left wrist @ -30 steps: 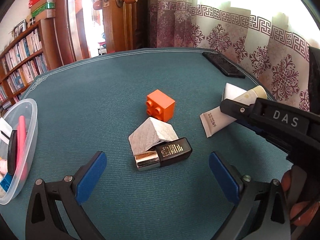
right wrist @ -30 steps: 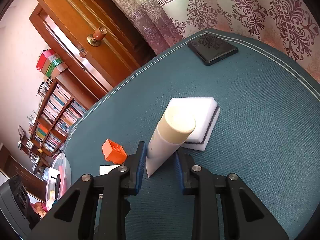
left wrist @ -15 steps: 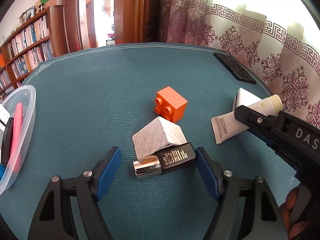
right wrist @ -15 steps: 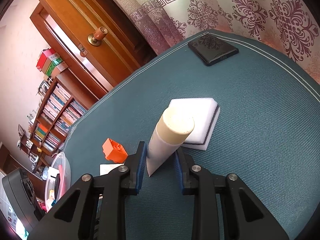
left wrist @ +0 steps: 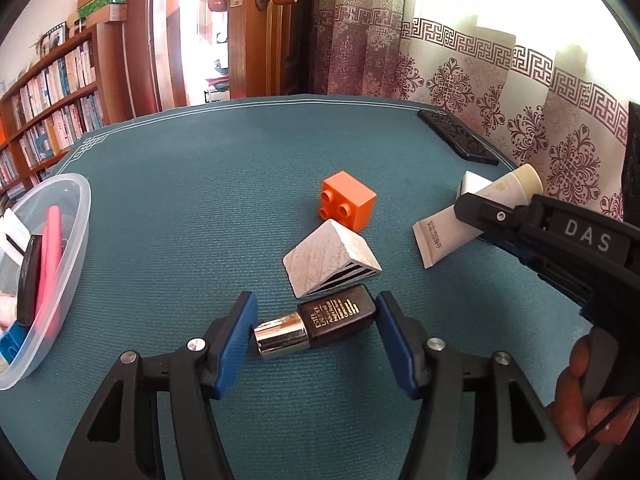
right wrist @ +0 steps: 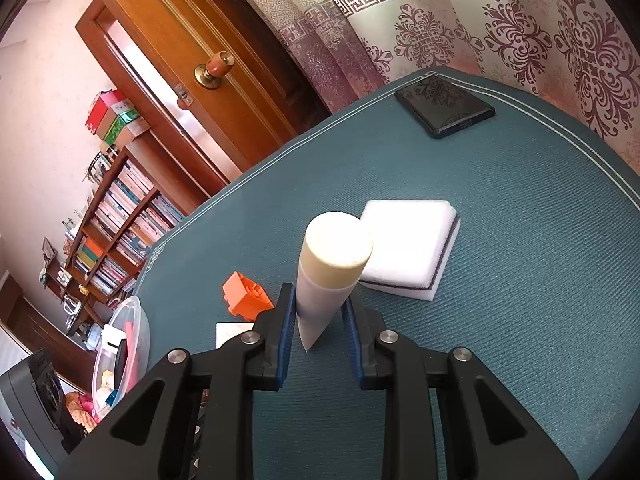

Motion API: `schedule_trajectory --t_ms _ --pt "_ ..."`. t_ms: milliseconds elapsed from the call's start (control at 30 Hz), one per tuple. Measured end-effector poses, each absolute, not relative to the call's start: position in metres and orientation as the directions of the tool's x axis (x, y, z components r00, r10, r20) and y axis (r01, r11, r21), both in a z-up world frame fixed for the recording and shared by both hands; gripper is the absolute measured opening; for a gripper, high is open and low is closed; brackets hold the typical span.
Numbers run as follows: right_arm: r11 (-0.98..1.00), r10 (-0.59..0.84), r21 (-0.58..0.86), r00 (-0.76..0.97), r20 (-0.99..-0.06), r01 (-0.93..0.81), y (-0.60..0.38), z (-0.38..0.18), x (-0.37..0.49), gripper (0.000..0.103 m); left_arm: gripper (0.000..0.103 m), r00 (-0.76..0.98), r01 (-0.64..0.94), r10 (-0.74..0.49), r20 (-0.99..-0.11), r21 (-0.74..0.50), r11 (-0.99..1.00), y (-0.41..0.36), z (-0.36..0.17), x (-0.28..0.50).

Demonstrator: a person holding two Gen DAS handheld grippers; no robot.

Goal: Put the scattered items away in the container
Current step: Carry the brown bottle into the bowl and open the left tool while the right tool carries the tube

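Note:
A dark cosmetic bottle with a silver cap lies on the teal tabletop. My left gripper is closed in on it lengthwise, with its blue pads against the two ends. My right gripper is shut on a cream tube, which is tilted off the table; the left wrist view shows that tube at the right. An orange brick and a white wedge block lie just beyond the bottle. The clear plastic container stands at the left with several items inside.
A white sponge lies behind the tube. A black flat device sits near the table's far edge, by the curtain. A hand holds the right gripper. A bookshelf and a wooden door stand beyond the table.
My left gripper moved forward and closed from wide open until its pads reached the bottle's ends. The right gripper kept hold of the tube and barely moved.

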State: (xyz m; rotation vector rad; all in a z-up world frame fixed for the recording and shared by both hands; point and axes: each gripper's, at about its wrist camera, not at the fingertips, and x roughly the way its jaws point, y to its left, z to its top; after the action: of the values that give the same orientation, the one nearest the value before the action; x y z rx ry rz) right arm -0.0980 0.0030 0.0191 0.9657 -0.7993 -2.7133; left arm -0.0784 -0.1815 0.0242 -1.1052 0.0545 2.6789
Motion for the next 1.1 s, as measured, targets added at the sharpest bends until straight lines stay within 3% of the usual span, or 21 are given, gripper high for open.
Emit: schedule_trajectory --t_ms 367,1100 --pt "-0.816 -0.368 0.578 -0.789 -0.492 0.021 0.002 0.029 -0.092 0.025 0.065 -0.732 -0.201 0.173 -0.659 -0.035 -0.979 -0.204 0.038 -0.07" --pt "-0.852 -0.394 0.515 -0.764 -0.511 0.095 -0.038 0.03 -0.083 0.025 0.065 -0.794 -0.043 0.086 -0.602 -0.086 -0.995 -0.303 0.065 -0.062"
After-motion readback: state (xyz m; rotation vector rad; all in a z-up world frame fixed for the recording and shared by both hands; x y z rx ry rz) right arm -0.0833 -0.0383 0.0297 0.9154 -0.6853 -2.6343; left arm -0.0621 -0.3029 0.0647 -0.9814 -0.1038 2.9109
